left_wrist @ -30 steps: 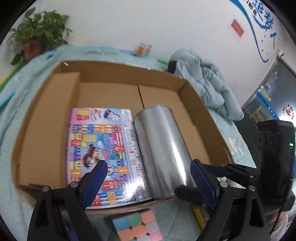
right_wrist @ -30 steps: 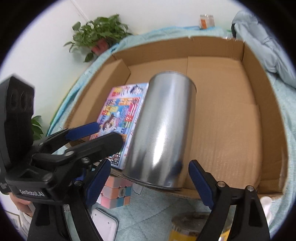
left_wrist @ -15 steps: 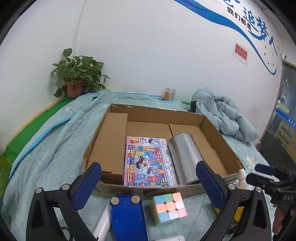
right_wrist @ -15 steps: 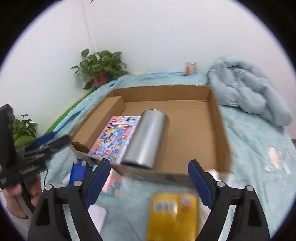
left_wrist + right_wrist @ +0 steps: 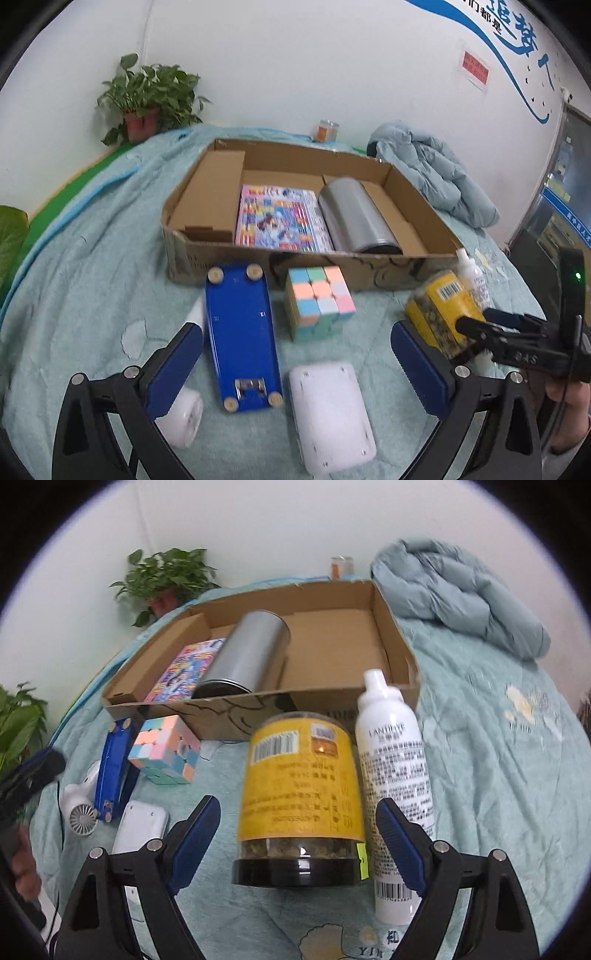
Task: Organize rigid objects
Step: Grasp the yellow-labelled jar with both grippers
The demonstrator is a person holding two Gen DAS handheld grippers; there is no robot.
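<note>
The left tongs [image 5: 295, 358] stand wide apart at the bottom of the frame with nothing between the blue pads. Just beyond them, on the pale green bedspread [image 5: 92, 295], lies a blue flat case [image 5: 240, 332] with its underside up, and lower centre a white rectangular box [image 5: 330, 410]. A white handheld fan [image 5: 181, 413] lies partly hidden behind the lower-left finger. A pastel puzzle cube [image 5: 319, 301] sits at centre, just in front of the cardboard box [image 5: 207, 195]. Inside the box a colourful board-game pack [image 5: 280, 219] lies flat, touching a silver can [image 5: 354, 221] on its side. At right, the right tongs [image 5: 495, 328] reach towards a yellow-labelled jar [image 5: 439, 306] beside a white bottle [image 5: 472, 277]. A potted plant [image 5: 147, 99] stands upper left, and a folded blue jacket [image 5: 436, 177] upper right.
</note>
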